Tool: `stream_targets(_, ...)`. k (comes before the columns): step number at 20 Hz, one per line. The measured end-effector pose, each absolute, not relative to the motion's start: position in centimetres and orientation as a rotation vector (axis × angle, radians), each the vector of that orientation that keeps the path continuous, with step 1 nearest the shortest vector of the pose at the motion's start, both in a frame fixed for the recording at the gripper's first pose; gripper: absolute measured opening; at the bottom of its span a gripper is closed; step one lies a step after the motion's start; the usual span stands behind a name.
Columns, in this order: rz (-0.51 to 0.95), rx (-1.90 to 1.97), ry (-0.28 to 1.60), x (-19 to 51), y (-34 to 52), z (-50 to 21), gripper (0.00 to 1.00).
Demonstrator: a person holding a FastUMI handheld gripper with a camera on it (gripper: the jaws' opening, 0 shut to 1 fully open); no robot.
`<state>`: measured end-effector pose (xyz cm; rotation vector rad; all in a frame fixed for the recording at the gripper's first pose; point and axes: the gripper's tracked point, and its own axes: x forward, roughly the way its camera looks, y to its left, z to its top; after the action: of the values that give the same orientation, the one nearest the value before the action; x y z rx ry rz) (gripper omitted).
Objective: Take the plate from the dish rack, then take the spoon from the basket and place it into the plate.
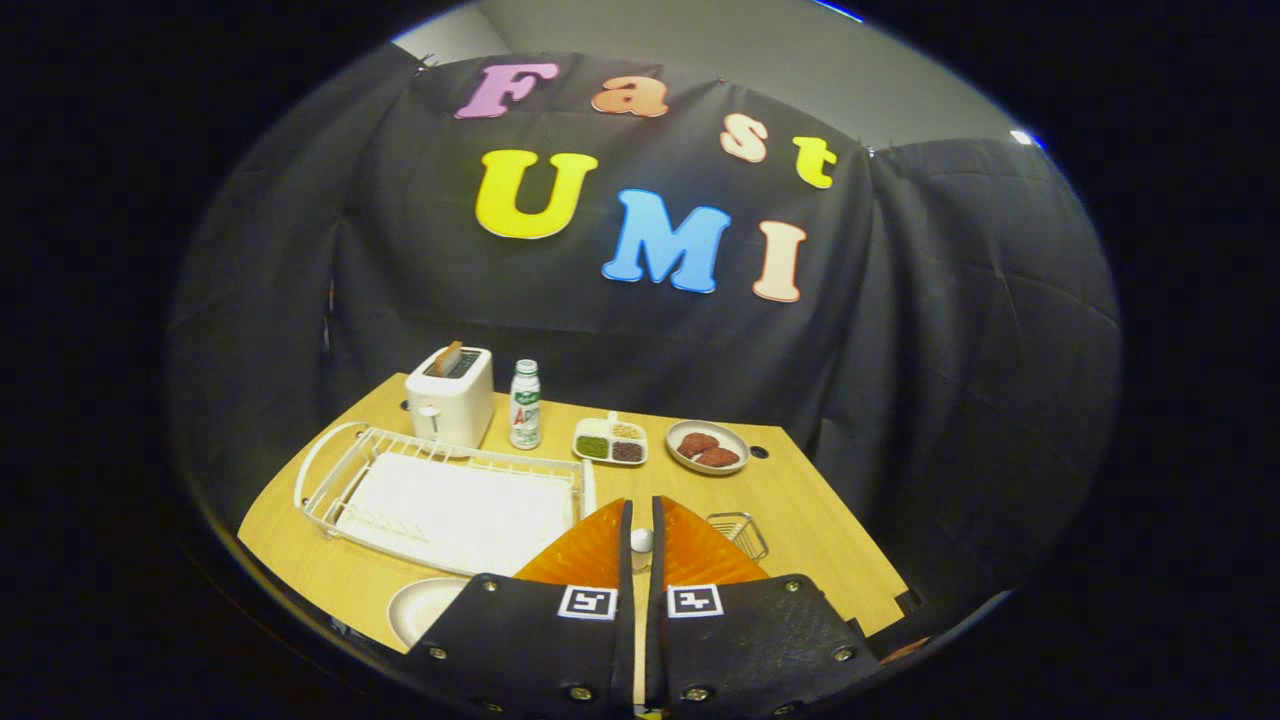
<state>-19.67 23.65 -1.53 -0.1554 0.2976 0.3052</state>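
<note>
Jaws nearly closed on a small white rounded piece, likely the spoon (641, 540); only a narrow slot between the fingers (590, 555). Gripper (640, 548) held high over the near edge of the bench (810, 520), tilted down.

One white round plate (420, 605) flat on the light wood-grain bench, left of the fingers. One white wire dish rack (440, 495) with a flat white tray just beyond the plate. One small wire basket (738, 533) just right of the fingers.

Far side: one white toaster (452, 395), one bottle (525, 404), one four-compartment dish (610, 441), one shallow bowl (708, 446) with two reddish lumps.
</note>
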Motion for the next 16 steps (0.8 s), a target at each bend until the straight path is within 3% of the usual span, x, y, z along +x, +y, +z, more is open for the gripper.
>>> stream_targets(7, 0.527, -0.165, 0.380, -25.4, 31.1, -6.4, 0.04)
stream_targets(16, 0.631, -0.113, 0.419, -25.0, 36.4, -9.8, 0.04)
